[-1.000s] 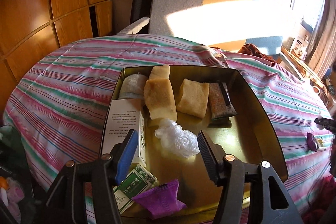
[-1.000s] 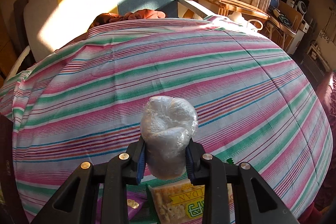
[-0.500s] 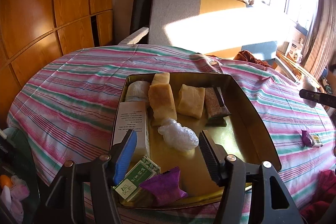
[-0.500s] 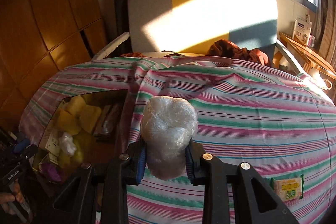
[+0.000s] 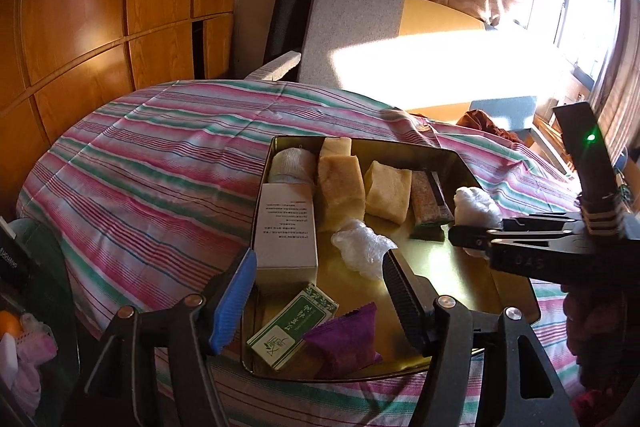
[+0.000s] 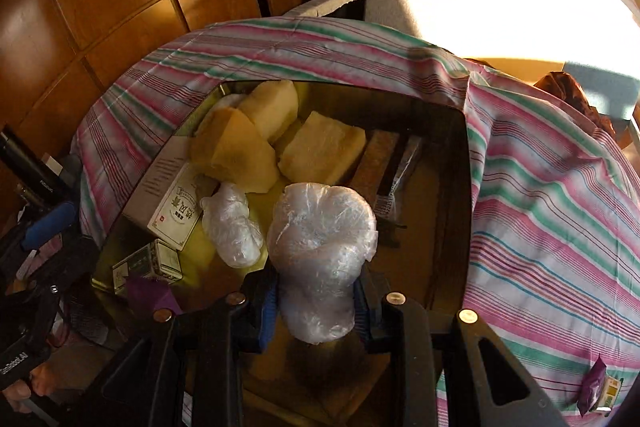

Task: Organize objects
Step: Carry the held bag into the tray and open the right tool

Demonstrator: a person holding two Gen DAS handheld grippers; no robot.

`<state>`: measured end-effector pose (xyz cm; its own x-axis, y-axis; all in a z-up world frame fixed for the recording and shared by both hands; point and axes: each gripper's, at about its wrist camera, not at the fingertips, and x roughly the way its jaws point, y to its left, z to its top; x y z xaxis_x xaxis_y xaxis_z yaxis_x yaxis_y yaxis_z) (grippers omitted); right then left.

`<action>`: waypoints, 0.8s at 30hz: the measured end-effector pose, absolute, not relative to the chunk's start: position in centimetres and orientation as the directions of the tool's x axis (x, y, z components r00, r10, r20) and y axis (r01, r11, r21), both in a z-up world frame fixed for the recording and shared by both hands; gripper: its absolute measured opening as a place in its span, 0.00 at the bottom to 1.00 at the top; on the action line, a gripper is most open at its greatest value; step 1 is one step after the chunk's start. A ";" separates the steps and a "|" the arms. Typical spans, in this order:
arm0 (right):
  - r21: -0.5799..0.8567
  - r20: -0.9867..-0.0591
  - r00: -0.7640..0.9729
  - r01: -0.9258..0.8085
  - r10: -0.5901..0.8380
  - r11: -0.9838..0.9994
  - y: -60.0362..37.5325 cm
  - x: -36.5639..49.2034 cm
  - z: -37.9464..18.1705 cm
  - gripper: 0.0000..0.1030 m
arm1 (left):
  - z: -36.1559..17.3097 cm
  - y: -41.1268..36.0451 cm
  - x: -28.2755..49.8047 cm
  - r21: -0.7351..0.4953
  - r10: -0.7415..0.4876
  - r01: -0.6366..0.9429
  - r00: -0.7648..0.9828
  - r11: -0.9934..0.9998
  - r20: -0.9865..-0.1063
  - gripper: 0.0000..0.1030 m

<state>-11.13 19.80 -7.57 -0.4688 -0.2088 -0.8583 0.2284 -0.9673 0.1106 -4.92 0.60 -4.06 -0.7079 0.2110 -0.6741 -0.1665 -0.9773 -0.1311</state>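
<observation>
A golden metal tray [image 5: 448, 267] sits on the striped tablecloth. It holds yellow spongy blocks [image 5: 340, 187], a white box [image 5: 286, 223], a green box [image 5: 292, 327], a purple packet [image 5: 344, 339], a snack bar [image 5: 426, 201] and a crumpled plastic bundle [image 5: 362, 247]. My right gripper [image 6: 316, 291] is shut on a second plastic-wrapped bundle [image 6: 320, 227] and holds it above the tray [image 6: 432, 211]; it comes in from the right as the right gripper [image 5: 468, 239] in the left wrist view. My left gripper [image 5: 318, 267] hovers at the tray's near edge, its jaws opening with nothing gripped.
The striped cloth [image 5: 152, 179] covers a round table. A grey and yellow armchair [image 5: 360, 35] stands behind it, with wooden cabinets [image 5: 100, 7] to the left. A purple packet with a small sachet [image 6: 596, 383] lies on the cloth right of the tray.
The right gripper swung left with its bundle, from over the bare cloth to over the tray, rolling as it went. The left gripper drew back slightly and its jaws widened.
</observation>
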 end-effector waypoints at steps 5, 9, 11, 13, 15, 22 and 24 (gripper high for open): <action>0.162 -0.878 -0.412 0.223 -0.243 -0.961 18.6 -13.5 -9.9 0.44 | -4.3 -0.4 -5.0 -0.144 0.202 -0.142 -0.706 -0.979 -0.678 0.66; 0.181 -0.874 -0.412 0.214 -0.257 -0.960 18.2 -13.4 -10.2 0.45 | -4.4 -0.8 -4.7 -0.143 0.196 -0.134 -0.710 -0.981 -0.677 0.67; 0.178 -0.867 -0.429 0.206 -0.252 -0.962 18.5 -13.0 -9.7 0.45 | -4.5 -0.8 -4.7 -0.139 0.192 -0.132 -0.711 -0.981 -0.677 0.67; 0.179 -0.856 -0.451 0.199 -0.253 -0.963 18.9 -12.5 -9.0 0.45 | -4.5 -0.7 -4.7 -0.141 0.193 -0.132 -0.711 -0.981 -0.676 0.67; 0.176 -0.844 -0.478 0.186 -0.246 -0.967 19.5 -11.6 -8.0 0.45 | -4.4 -0.6 -4.6 -0.138 0.194 -0.137 -0.712 -0.981 -0.675 0.67; 0.198 -0.803 -0.548 0.127 -0.235 -0.972 22.5 -8.1 -5.6 0.45 | -4.0 0.5 -4.1 -0.114 0.201 -0.169 -0.715 -0.979 -0.669 0.68; 0.203 -0.796 -0.563 0.098 -0.223 -0.974 23.9 -7.1 -5.2 0.45 | -3.9 0.9 -3.9 -0.106 0.206 -0.182 -0.716 -0.978 -0.667 0.68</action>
<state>-7.13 23.90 -5.22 -0.5626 -0.2226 -0.7962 0.0978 -0.9742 0.2033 -3.92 0.94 -3.88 -0.7163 0.2057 -0.6668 -0.1821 -0.9776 -0.1059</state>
